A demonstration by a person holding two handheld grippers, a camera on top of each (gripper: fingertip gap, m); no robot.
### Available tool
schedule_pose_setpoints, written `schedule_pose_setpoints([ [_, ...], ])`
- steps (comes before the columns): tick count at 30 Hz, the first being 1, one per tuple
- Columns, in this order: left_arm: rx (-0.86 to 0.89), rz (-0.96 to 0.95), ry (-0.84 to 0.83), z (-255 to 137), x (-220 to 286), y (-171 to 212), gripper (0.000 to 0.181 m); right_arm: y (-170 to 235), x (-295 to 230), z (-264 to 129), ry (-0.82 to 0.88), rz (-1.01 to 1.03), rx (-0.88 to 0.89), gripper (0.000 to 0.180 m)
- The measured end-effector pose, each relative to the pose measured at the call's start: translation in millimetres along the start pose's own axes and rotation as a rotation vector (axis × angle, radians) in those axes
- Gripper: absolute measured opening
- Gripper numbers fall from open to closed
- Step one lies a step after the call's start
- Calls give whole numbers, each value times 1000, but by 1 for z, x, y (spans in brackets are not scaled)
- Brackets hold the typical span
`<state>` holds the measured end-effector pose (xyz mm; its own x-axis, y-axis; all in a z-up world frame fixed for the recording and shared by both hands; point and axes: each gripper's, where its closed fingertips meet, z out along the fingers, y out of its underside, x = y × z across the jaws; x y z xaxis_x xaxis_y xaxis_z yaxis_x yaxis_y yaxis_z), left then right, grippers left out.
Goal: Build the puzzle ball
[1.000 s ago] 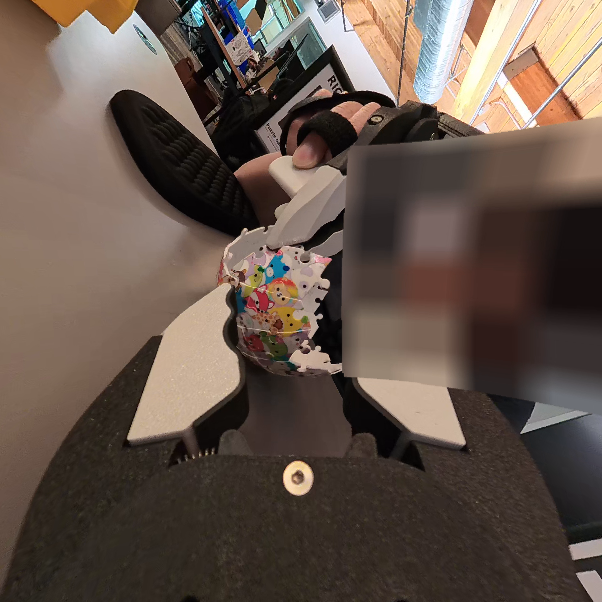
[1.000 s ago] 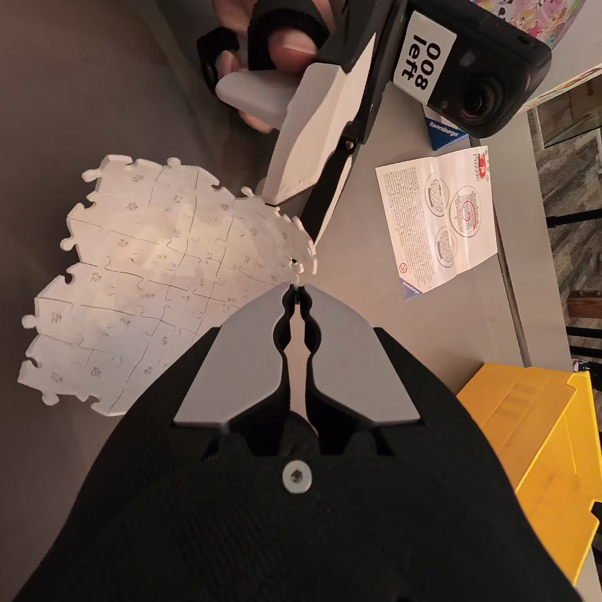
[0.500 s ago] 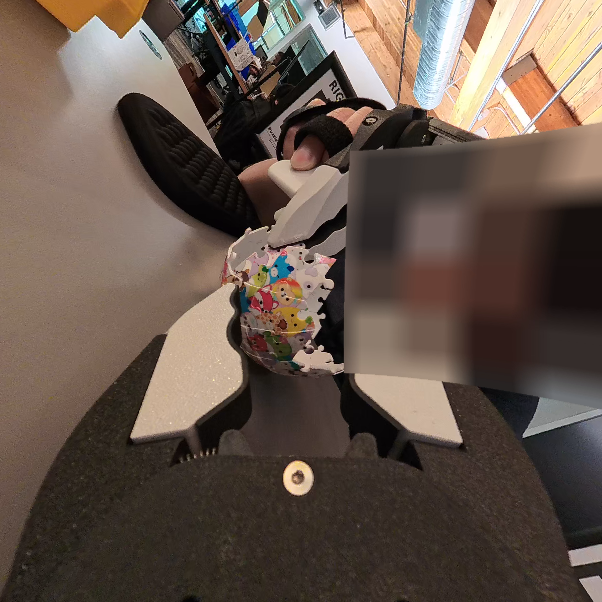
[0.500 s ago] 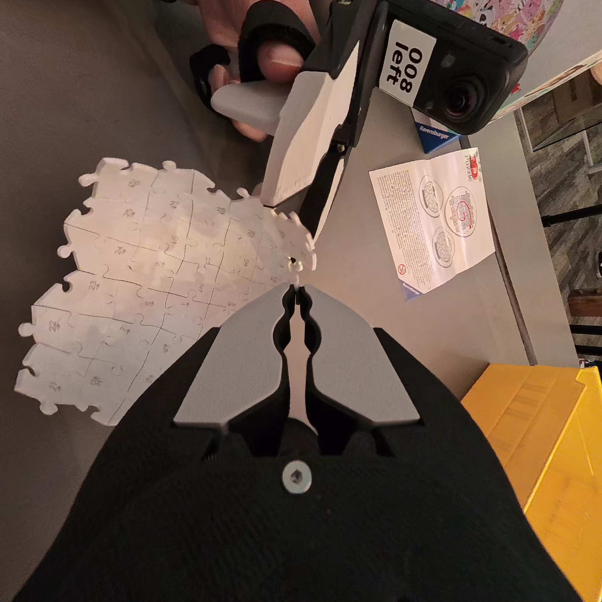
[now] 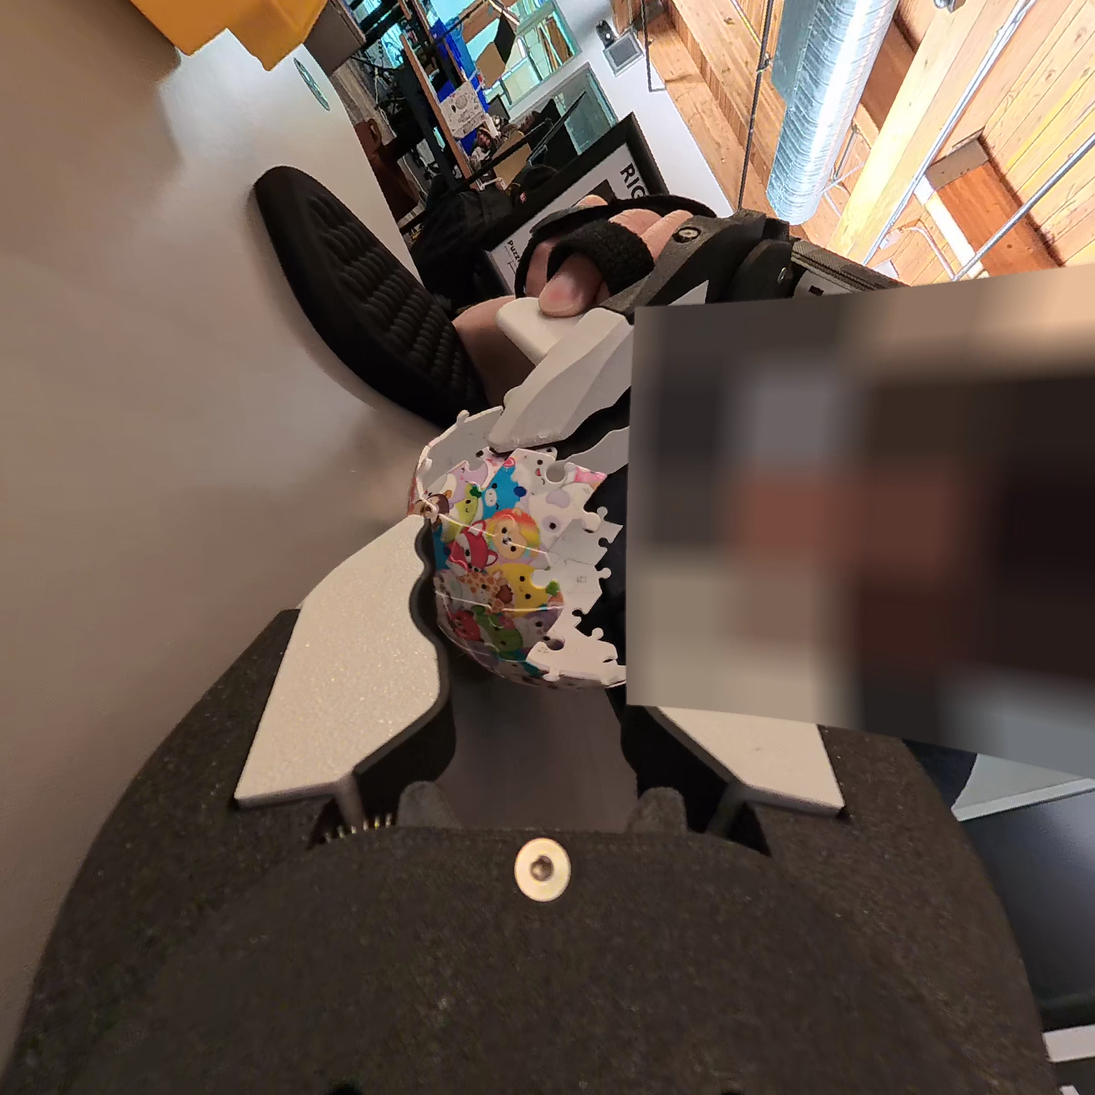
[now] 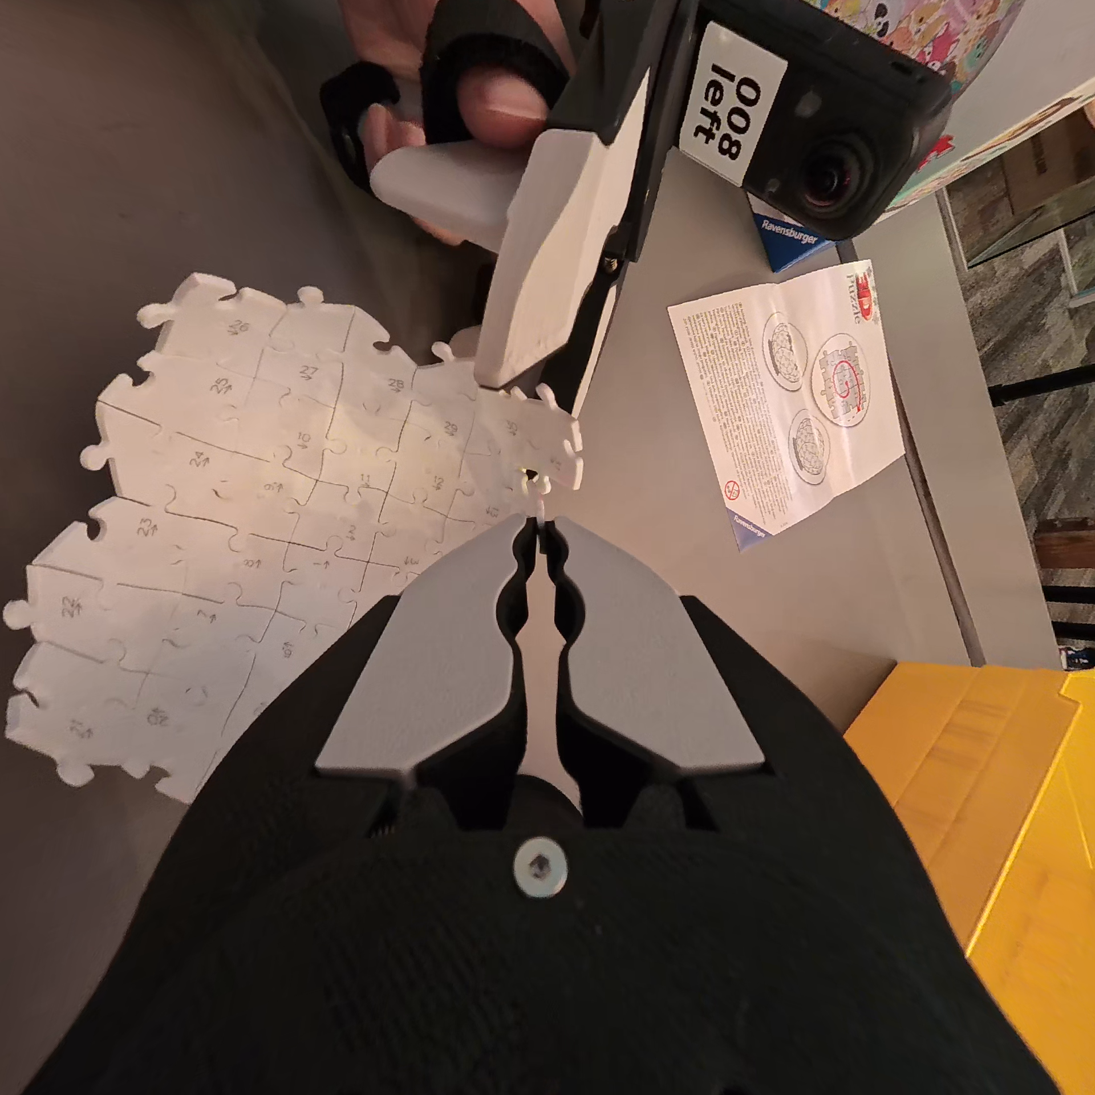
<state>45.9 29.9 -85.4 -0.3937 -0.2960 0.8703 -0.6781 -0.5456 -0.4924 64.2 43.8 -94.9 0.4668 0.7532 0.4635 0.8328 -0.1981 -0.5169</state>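
The left tool [image 5: 509, 569] clamps the curved puzzle shell [image 6: 296, 521], its right finger hidden behind a blur patch. The right tool [image 6: 539, 524], nearly closed, pinches a white puzzle piece [image 6: 538, 492] at the shell's knobbed rim. A printed leaflet [image 6: 788, 403] lies on the grey surface [image 6: 652, 533].

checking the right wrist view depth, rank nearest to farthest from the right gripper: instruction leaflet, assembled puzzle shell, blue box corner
1. Assembled puzzle shell: just ahead and left of the right gripper, at its tips.
2. Instruction leaflet: ahead to the right, flat on the table.
3. Blue box corner: beyond the leaflet, upper right, behind the left gripper's camera.
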Motion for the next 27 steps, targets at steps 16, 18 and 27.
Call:
schedule_pose_setpoints([
  [16, 3, -13, -1, 0, -1, 0, 67, 1, 1, 1, 5, -23, -1, 4],
  [18, -1, -11, -6, 0, -2, 0, 68, 2, 2, 2, 7, -20, -5, 5],
  [27, -3, -4, -8, 0, -2, 1, 67, 4, 5, 4, 3, 24, -16, 6],
])
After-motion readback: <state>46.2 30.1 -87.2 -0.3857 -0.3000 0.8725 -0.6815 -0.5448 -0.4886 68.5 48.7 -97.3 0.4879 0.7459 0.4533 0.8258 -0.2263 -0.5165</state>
